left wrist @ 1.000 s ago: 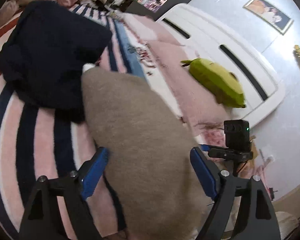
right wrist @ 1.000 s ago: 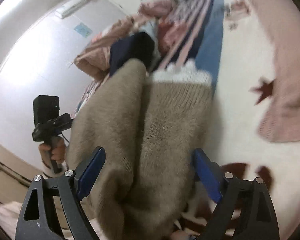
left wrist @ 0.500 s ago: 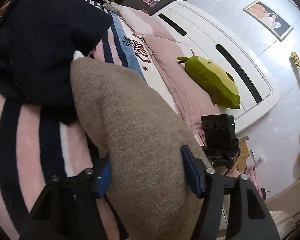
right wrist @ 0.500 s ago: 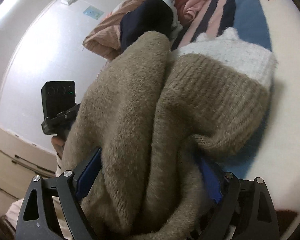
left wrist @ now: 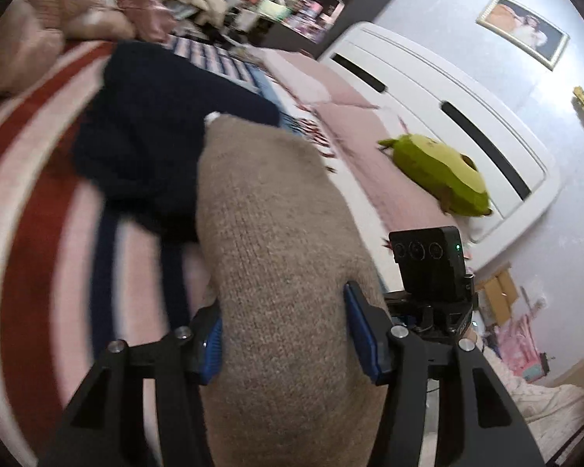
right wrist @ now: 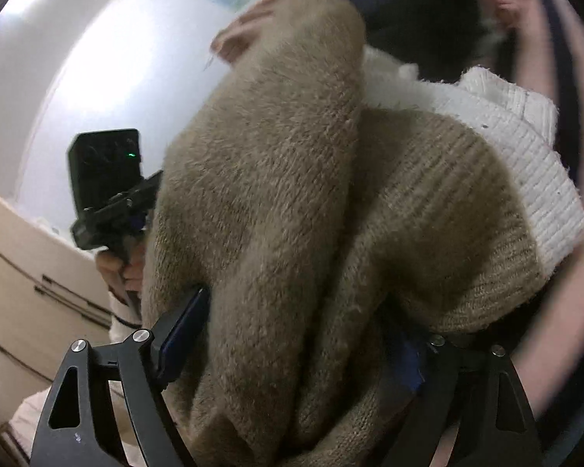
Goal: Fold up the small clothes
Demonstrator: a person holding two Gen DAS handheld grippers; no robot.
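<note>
Gripping a beige knit garment between blue pads, the left gripper has its jaws pressed into the fabric on both sides, and the cloth bulges forward past the fingertips toward a navy garment lying on the striped blanket ahead and to the left. The right gripper clamps the same knit, bunched in thick folds between its jaws, one pad showing at the left and the other mostly buried under cloth. Its white ribbed cuff lies beyond the right finger; a green plush sits far ahead to the right of the left gripper.
</note>
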